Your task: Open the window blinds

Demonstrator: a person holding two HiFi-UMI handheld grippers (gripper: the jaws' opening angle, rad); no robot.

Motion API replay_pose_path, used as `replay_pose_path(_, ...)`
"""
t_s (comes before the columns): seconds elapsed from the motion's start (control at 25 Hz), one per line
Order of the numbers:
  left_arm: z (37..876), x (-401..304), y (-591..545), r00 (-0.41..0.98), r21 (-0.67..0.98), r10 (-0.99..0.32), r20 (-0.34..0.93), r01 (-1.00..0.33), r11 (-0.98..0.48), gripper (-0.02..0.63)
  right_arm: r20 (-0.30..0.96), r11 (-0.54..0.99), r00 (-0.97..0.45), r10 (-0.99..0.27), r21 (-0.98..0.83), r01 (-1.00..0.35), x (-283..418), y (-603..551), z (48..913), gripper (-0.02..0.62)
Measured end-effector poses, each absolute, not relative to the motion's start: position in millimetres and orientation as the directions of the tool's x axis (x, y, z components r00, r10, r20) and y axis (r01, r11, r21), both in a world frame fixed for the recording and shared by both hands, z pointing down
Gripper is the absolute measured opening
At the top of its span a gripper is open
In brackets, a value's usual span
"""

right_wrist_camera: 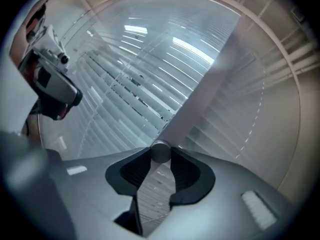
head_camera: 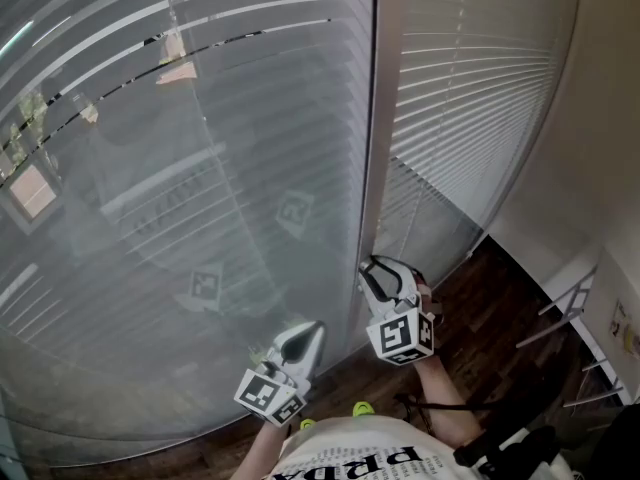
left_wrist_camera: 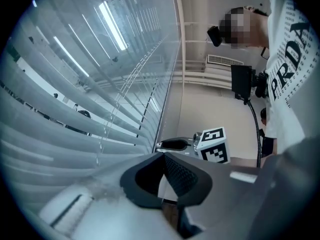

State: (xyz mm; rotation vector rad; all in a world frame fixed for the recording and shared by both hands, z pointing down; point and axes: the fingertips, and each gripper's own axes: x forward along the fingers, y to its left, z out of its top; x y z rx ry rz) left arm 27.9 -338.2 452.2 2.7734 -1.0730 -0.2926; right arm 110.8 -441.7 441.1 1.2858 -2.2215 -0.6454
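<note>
Pale horizontal window blinds fill the left of the head view, their slats mostly turned flat, with a few dark gaps near the top. A grey tilt wand hangs down beside them. My right gripper is at its lower end. In the right gripper view the wand's round end sits between the two pads, and the right gripper is shut on it. My left gripper is lower left of it, close to the blinds. Its tips meet with nothing held. The right gripper's marker cube shows beyond them.
A second slatted blind covers the pane to the right. A white wall stands at the far right, above a dark wood floor and a thin metal frame. The pane reflects the marker cubes.
</note>
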Motion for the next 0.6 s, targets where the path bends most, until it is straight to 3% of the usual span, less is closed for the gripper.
replay_pose_path(0.6, 452.9, 31.0, -334.2, 0.73, 0.219, -0.673, -0.118, -0.642, -0.735, -0.008, 0.176, 0.549, -0.521, -0.835, 0.247, -0.798, 115.3, -441.5, 440.6, 0.129)
